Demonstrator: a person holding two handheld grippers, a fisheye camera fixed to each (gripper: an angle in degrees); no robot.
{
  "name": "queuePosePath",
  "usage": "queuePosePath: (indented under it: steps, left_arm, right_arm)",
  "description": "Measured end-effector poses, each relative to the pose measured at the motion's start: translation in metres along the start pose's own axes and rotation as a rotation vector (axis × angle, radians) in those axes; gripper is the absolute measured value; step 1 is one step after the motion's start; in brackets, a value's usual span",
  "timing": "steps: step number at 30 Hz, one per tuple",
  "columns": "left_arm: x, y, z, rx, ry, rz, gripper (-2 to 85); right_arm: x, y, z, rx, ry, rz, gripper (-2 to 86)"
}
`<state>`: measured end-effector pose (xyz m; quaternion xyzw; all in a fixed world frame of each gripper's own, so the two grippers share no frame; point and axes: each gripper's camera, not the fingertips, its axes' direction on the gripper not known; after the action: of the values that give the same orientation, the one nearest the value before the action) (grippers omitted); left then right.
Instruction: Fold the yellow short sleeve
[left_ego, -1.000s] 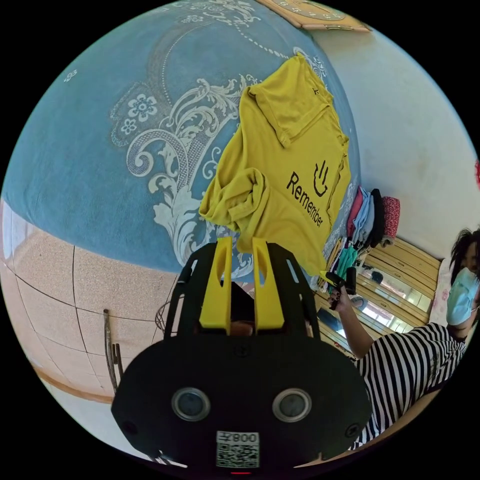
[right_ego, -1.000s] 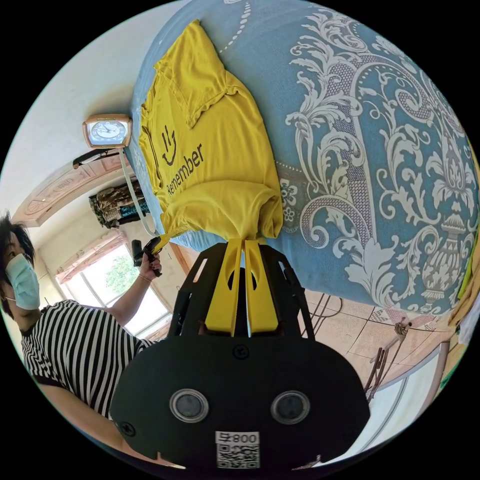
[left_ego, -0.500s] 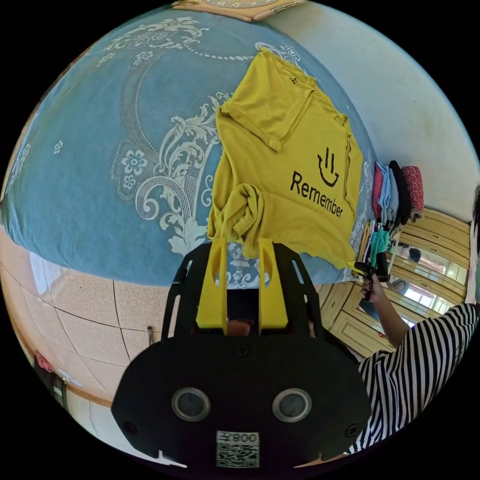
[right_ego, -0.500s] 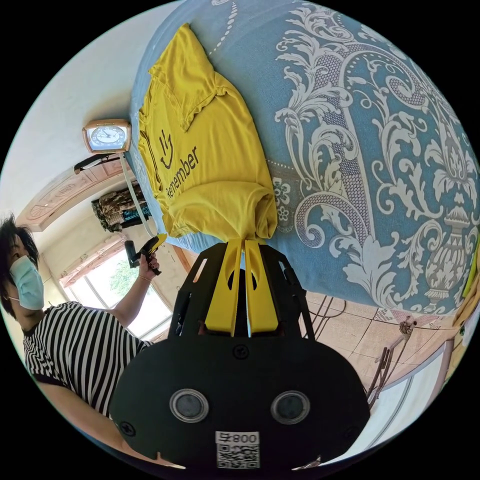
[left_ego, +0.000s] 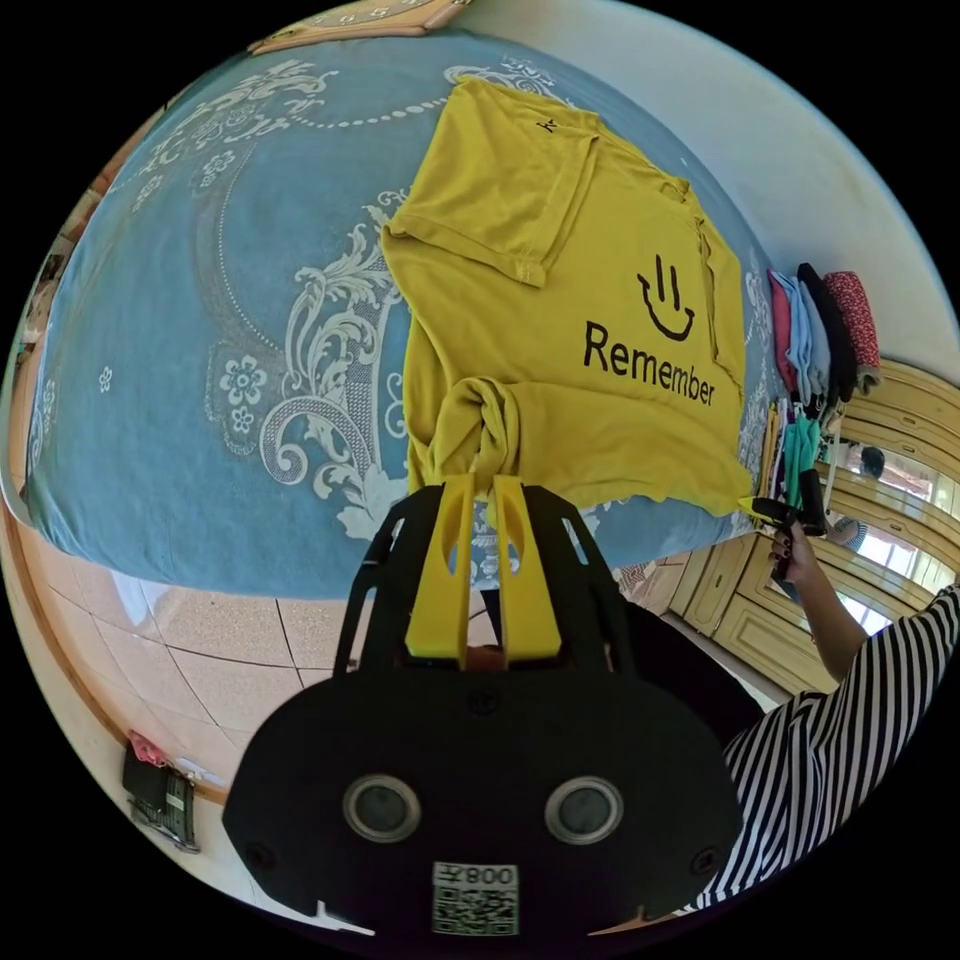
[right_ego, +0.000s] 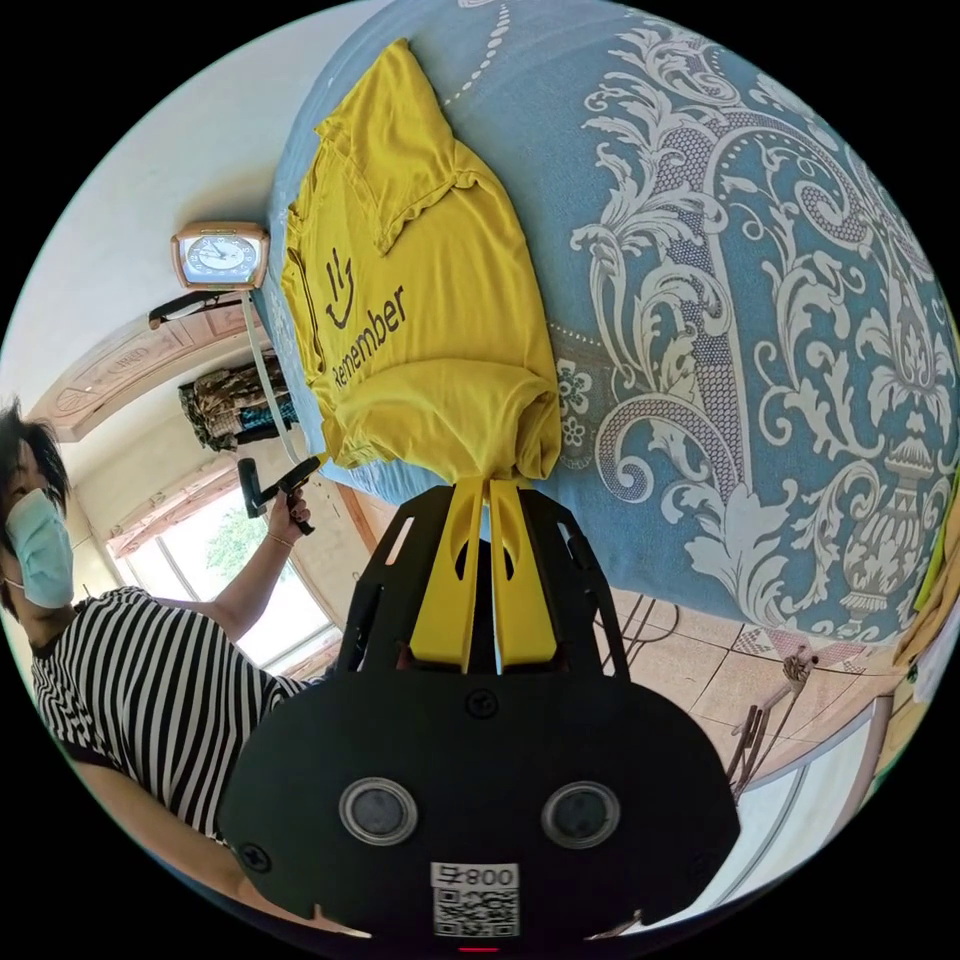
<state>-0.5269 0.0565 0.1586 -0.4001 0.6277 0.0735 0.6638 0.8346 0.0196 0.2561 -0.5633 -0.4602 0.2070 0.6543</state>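
Spreading away from both grippers, a blue bedspread (left_ego: 200, 330) with a pale scrolling pattern covers a bed, and its near edge drops just ahead of the jaws to a tiled floor (left_ego: 200, 650) below. On the bedspread lies the yellow short sleeve (left_ego: 560, 330), printed side up, with one sleeve folded in over the chest. In the left gripper view the shirt stretches straight ahead from the jaw tips, its hem along the bed edge. In the right gripper view the same shirt (right_ego: 430, 300) runs ahead and up to the left of the jaws.

A person in a striped top (right_ego: 150, 700) stands to the left of the right gripper and behind it, arm reaching toward the bed edge.

The left gripper (left_ego: 478, 488) has its yellow jaws pressed nearly together on a bunched corner of the hem, which twists into a knot of cloth right at the tips. The right gripper (right_ego: 488, 488) pinches the opposite hem corner, its jaws close together with gathered fabric rising from between them. In the left gripper view, the right gripper shows far off to the right at the other end of the hem.

A stack of folded clothes (left_ego: 820, 330) sits beyond the shirt, up and right of the left gripper. A small clock (right_ego: 218, 255) stands on the wall, up and left of the right gripper.
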Motion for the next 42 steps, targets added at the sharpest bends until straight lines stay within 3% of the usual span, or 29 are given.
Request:
queuePosePath:
  steps: [26, 34, 42]
  left_arm:
    - [0.029, -0.048, -0.06, 0.023, 0.196, -0.098, 1.5]
    - [0.029, -0.074, -0.142, 0.29, 0.396, -0.118, 1.4]
    - [0.032, -0.109, -0.174, 0.394, 0.513, -0.11, 1.4]
  right_arm:
    - [-0.091, 0.032, -0.036, 0.067, 0.089, -0.018, 0.3]
    - [-0.156, 0.025, -0.105, 0.152, -0.097, -0.198, 0.3]
    - [-0.201, 0.017, -0.131, 0.211, -0.189, -0.247, 0.4]
